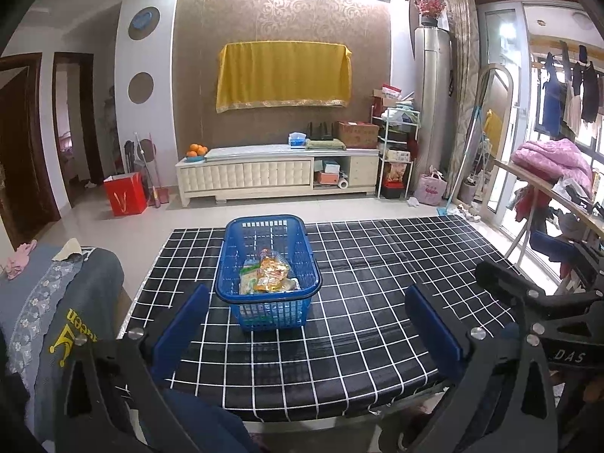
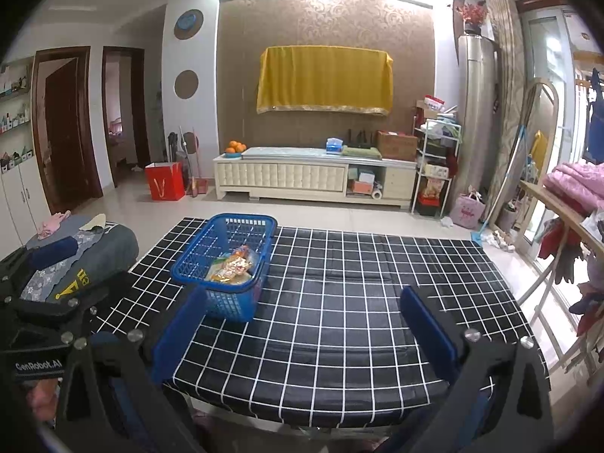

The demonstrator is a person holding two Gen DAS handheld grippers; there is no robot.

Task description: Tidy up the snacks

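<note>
A blue plastic basket (image 1: 241,249) stands on the black table with white grid lines (image 1: 377,283). Several snack packets (image 1: 266,273) in orange, yellow and green lie inside it. My left gripper (image 1: 307,326) hovers near the table's front edge, open, with nothing between its blue pads (image 1: 181,324). In the right wrist view the same basket (image 2: 196,260) sits to the left with the snack packets (image 2: 232,266) in it. My right gripper (image 2: 302,332) is open and empty above the table (image 2: 358,302). The left gripper's black body shows at the far left.
A grey-covered seat with cloths (image 1: 56,302) adjoins the table's left side. A drying rack with clothes and a pink quilt (image 1: 555,162) stands at the right. Beyond the table are tiled floor, a cream TV cabinet (image 1: 275,173) and a red bag (image 1: 124,192).
</note>
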